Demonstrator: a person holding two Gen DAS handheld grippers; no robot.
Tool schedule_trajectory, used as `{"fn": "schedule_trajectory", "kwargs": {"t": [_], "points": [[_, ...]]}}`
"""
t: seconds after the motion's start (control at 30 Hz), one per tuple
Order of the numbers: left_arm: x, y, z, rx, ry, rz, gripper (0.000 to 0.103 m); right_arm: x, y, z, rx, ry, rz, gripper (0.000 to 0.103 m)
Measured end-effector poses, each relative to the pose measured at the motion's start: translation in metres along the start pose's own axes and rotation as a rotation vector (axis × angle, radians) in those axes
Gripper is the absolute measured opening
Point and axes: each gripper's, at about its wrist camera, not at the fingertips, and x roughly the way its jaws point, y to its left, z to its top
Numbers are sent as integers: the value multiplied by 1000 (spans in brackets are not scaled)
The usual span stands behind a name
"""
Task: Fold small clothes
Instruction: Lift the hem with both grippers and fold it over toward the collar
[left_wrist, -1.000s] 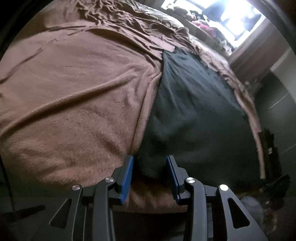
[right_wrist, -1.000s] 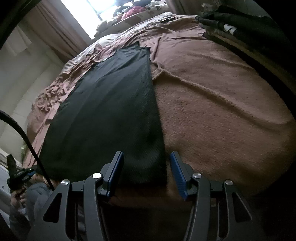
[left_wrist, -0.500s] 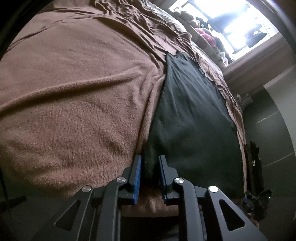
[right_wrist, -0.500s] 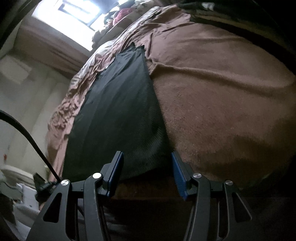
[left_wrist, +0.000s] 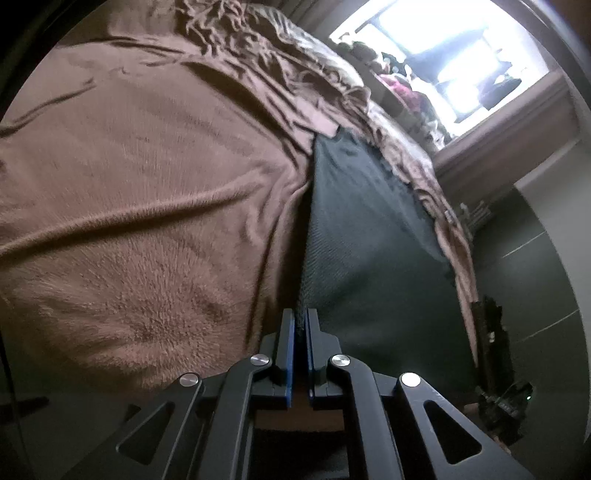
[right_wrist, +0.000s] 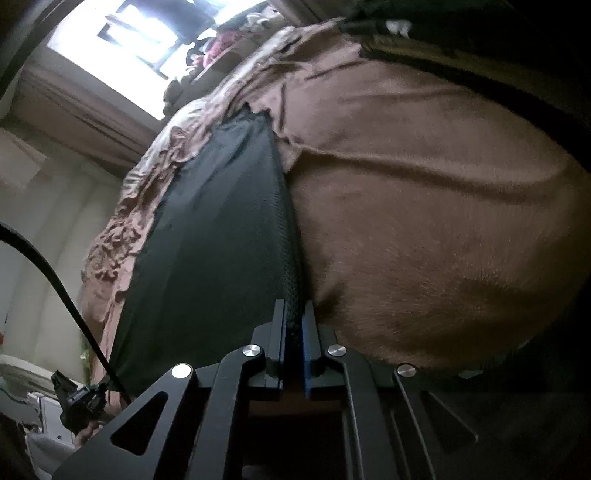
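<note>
While no writing is legible, each gripper, left gripper (left_wrist: 301, 317) and right gripper (right_wrist: 293, 310), pinches the black garment (left_wrist: 369, 251).

text: none legible | labels: none | far clutter perhaps too blurred

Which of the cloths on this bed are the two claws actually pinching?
The dark garment. The left gripper and right gripper each clamp a near corner of it. The fuzzy brown blanket beneath lies ungripped.
</note>
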Motion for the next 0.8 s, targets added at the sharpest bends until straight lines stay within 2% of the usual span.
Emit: {"fn": "schedule_trajectory", "kwargs": {"t": [0.33, 0.8], "points": [[-51, -9, 1, 1, -62, -38, 4, -37, 10, -7, -29, -54, 60, 3], [-126, -23, -22, 22, -170, -85, 4, -94, 24, -29, -83, -124, 120, 3]]}}
